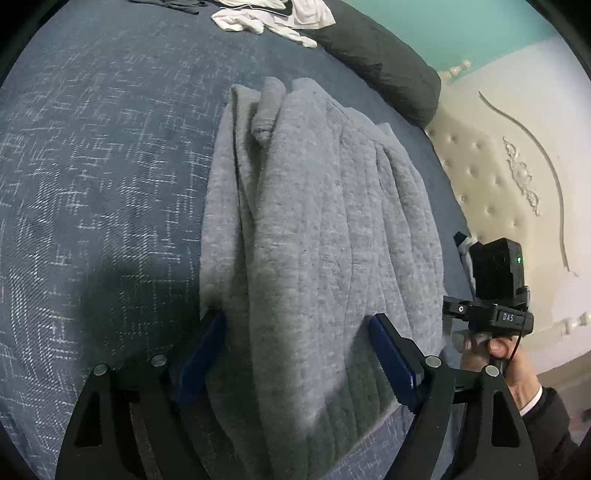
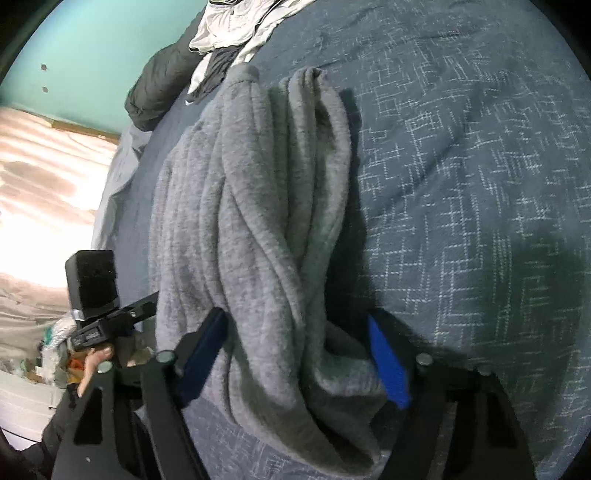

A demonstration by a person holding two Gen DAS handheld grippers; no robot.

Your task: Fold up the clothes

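The grey sweater [image 1: 317, 236] lies bunched down the middle of both frames on the blue bed cover [image 1: 103, 177], with the left claw [image 1: 295, 354] and right claw [image 2: 295, 350] each spread wide around its near end, not pinching it.

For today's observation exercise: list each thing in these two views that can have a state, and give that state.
grey garment: bunched lengthwise into folds, lying on the bedspread.
left gripper: open, jaws astride the garment's near end.
right gripper: open, jaws astride the same end.
white clothes: crumpled, unfolded, at the far edge.
bedspread: spread flat.
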